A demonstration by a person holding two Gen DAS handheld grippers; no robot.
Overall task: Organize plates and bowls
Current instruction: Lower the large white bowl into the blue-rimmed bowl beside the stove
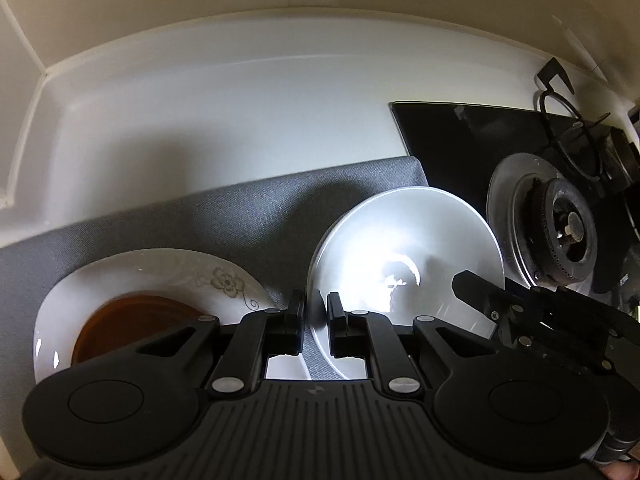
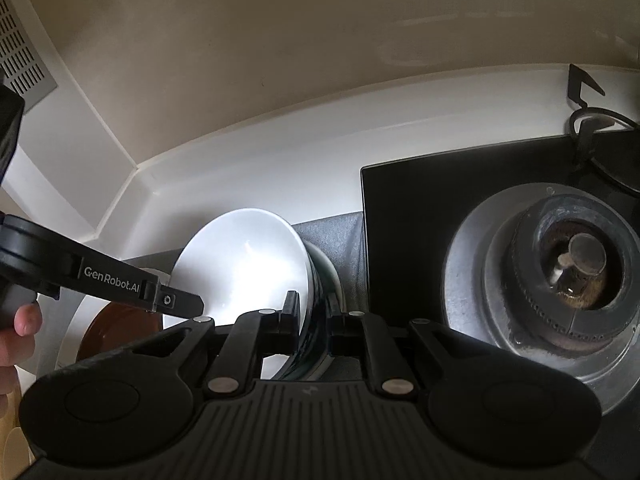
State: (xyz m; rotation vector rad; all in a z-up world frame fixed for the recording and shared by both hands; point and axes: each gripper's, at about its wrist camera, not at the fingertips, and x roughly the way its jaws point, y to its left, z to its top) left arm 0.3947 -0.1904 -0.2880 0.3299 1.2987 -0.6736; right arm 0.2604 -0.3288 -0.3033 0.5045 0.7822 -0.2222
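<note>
Two grippers hold one white bowl (image 1: 404, 256), which is tilted on its edge above the grey mat (image 1: 200, 220).

From the left wrist, the left gripper (image 1: 316, 316) has its fingers nearly closed on the bowl's left rim; a plate (image 1: 160, 276) with a brown dish (image 1: 132, 328) in it lies just beside it.

From the right wrist, the right gripper (image 2: 314, 320) pinches the opposite wall (dark-striped outside), its fingers narrow.

I judge the smooth rim may slip if one hand pulls sooner; the bowl could then strike the plate or the burner (image 2: 560, 276).
</note>
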